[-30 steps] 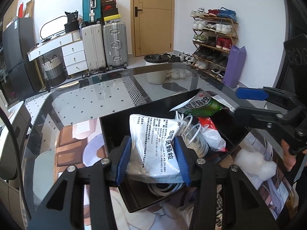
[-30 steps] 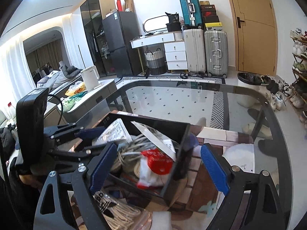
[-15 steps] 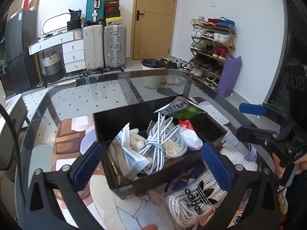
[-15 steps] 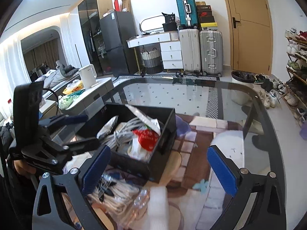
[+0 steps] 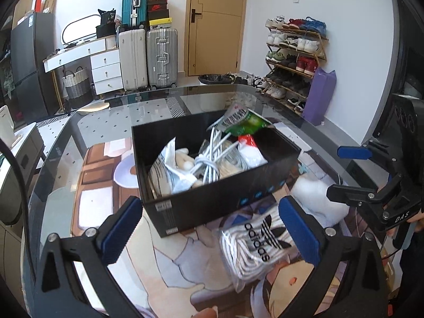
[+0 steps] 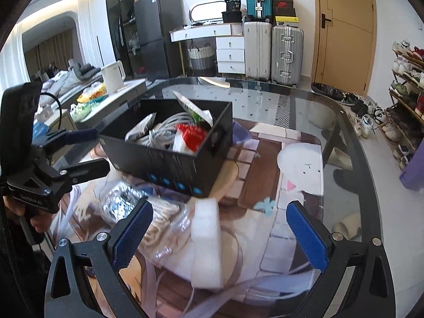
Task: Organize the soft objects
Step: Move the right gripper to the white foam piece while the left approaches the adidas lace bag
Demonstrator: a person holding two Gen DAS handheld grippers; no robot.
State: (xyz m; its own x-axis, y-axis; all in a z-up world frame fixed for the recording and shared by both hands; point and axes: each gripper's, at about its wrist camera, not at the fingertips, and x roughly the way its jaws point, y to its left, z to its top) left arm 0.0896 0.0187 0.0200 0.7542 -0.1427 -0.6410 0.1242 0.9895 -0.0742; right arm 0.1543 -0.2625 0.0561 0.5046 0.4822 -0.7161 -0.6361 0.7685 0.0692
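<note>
Since a second ago the left gripper (image 5: 210, 228) has let go of the white printed packet (image 5: 165, 171), which is now lying inside the black box (image 5: 212, 201), and the gripper is sitting farther back from the box. Its jaws have just been opening and are standing wide, with nothing pressed between the blue pads; the box's near corner and a bagged bundle of white laces with an Adidas logo (image 5: 254, 246) are merely showing in the gap. The right gripper (image 6: 220, 234) is also hanging back from the box, its jaws spread fully and holding nothing. Below it a white foam block (image 6: 206, 241) and a clear bag of cream cord (image 6: 161, 217) are lying on the glass table (image 6: 341, 137), just beside the box. Inside the box a coil of white cable (image 5: 214, 159), a green-and-white pouch (image 5: 239, 122) and a red-and-white packet (image 6: 189, 137) are piling together. The pouch is leaning against the far wall.
</note>
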